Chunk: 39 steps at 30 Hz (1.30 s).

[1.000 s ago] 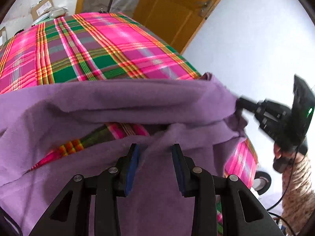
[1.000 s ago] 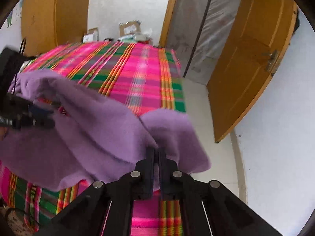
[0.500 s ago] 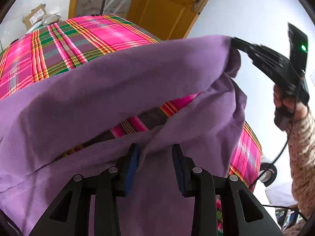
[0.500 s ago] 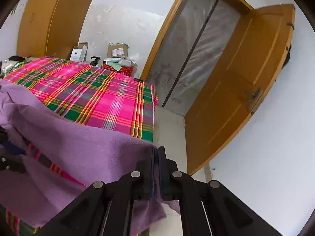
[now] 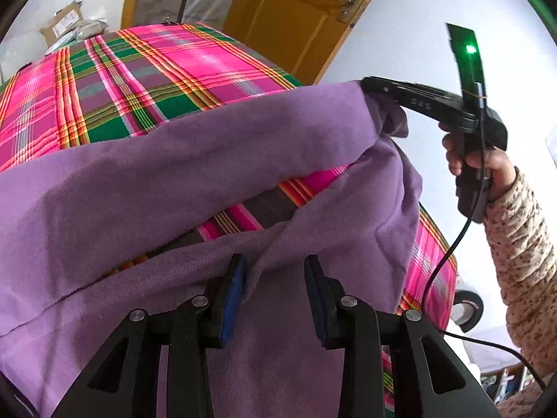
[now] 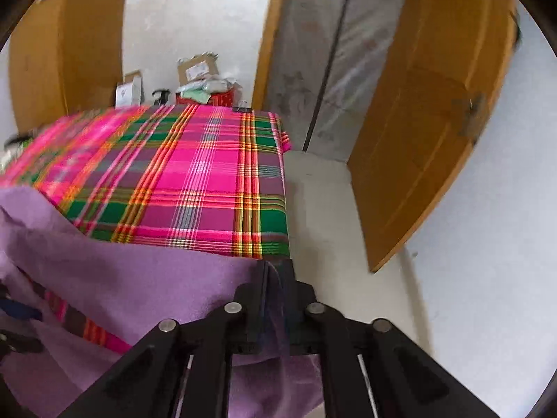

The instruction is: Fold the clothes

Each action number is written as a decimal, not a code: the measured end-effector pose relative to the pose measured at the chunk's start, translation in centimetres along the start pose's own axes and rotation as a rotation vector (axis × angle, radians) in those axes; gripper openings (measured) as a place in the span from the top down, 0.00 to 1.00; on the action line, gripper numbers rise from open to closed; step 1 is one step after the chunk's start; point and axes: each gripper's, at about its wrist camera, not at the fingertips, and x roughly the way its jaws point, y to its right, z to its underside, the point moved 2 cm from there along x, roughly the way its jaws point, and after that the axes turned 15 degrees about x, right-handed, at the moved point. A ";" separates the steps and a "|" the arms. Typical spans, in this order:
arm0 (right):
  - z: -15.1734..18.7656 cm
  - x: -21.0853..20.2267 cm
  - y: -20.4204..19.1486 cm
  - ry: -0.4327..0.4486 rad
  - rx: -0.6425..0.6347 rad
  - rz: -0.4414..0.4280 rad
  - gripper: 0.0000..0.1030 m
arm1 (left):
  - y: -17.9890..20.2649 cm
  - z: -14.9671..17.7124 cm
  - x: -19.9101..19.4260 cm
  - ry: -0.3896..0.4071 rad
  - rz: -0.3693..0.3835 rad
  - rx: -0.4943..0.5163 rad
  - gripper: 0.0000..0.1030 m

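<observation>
Two layers of the purple garment (image 5: 195, 160) are spanning the space ahead of the left gripper (image 5: 275, 271) and to its right, above the plaid-covered table (image 5: 146, 66). The upper layer is hanging as a raised band whose long axis is running from low on the left of the left fingers up to the right gripper (image 5: 369, 85), which is sitting higher and well to the right. The lower layer is lying directly under and between the left fingers, and a strip of plaid is showing in the gap between the two layers.

From the right wrist view, the garment (image 6: 146, 278) is trailing away to the left of the right gripper (image 6: 273, 268) and below it, with the table (image 6: 209, 181) lying ahead of the fingertips.

Right gripper: the jaws are closed flat on one corner of the raised edge, with purple cloth pinched between them. This gripper is carrying the lifted edge alone.

Left gripper: the jaws are standing apart. A ridge of cloth is rising between the blue pads (image 5: 233, 289), touching or nearly touching the left pad and apart from the right one. No pinch is visible.

Judgement: the coming move depends on the raised edge travelling forward, away from both sets of fingers, across the lower layer. The left gripper is nearer to the free end of that edge and is probably needing to close on cloth first.

The person's right hand (image 5: 477, 160) is gripping the handle.
</observation>
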 end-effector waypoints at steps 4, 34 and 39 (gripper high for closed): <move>1.0 -2.5 2.9 -0.008 0.143 -0.050 0.70 | -0.2 0.6 -1.3 0.011 -0.001 -0.032 0.65; 8.8 -5.8 6.2 -0.008 0.408 -0.127 0.95 | -0.3 2.4 -2.7 0.023 -0.048 -0.092 0.65; 9.1 -8.6 6.5 0.049 0.421 -0.055 0.96 | -0.1 3.0 -3.8 0.036 -0.053 -0.090 0.65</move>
